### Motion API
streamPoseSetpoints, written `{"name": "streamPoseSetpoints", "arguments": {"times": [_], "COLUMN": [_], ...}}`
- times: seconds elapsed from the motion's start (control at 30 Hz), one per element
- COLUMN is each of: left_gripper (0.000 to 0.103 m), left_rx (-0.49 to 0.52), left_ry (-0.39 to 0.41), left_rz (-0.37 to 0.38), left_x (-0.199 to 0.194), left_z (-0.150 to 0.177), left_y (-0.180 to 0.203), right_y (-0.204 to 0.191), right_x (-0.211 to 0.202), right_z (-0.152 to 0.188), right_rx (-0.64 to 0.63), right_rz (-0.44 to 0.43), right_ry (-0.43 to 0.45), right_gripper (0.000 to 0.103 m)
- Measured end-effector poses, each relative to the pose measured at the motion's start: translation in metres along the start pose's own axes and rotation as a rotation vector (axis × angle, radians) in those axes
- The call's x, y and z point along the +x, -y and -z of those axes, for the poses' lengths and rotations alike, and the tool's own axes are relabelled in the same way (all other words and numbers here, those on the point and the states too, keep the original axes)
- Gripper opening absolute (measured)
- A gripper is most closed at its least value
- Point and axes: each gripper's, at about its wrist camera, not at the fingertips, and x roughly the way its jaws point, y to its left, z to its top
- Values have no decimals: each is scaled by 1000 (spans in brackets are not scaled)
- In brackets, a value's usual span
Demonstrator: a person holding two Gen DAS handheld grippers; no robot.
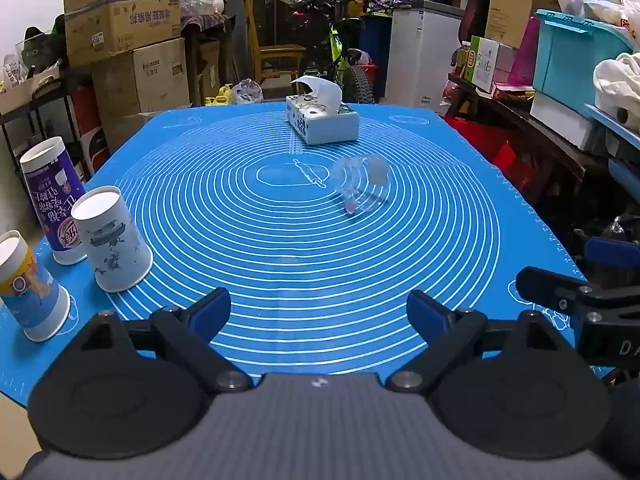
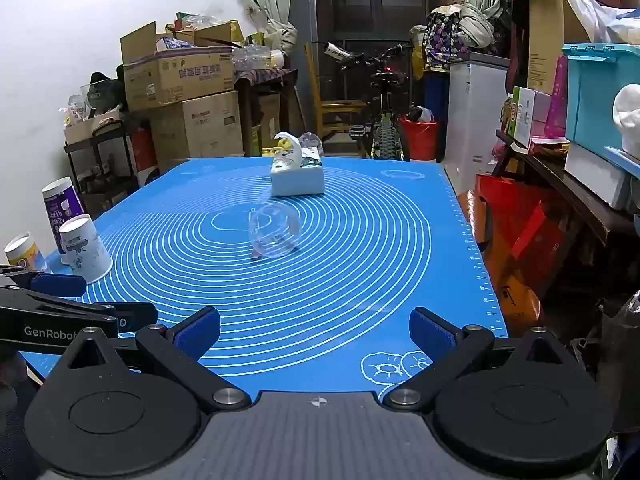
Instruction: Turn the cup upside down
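Note:
A clear plastic cup (image 1: 362,184) lies on its side near the middle of the blue mat (image 1: 280,248); it also shows in the right wrist view (image 2: 274,232). My left gripper (image 1: 319,312) is open and empty, low over the mat's near edge, well short of the cup. My right gripper (image 2: 315,330) is open and empty too, near the front edge and behind the cup. The right gripper's fingers show at the right edge of the left wrist view (image 1: 568,292). The left gripper shows at the left edge of the right wrist view (image 2: 60,300).
Three paper cups stand upside down at the mat's left edge (image 1: 112,240), (image 1: 54,196), (image 1: 28,284). A white tissue box (image 1: 322,120) sits at the far middle. Cardboard boxes, a bicycle, a freezer and cluttered shelves surround the table.

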Motion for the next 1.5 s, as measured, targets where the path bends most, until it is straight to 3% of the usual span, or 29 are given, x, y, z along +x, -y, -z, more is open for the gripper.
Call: {"name": "streamPoseSetpoints", "arguments": {"times": [1.5], "left_gripper": [94], "left_rx": [21], "left_ry": [-2], "left_rz": [-9], "left_x": [2], "left_z": [-1], "left_y": [0], "right_y": [5], "right_x": [-5], "right_z": [0], "right_rx": [5], "right_rz": [13], "right_ry": [2], "right_gripper": [100]}}
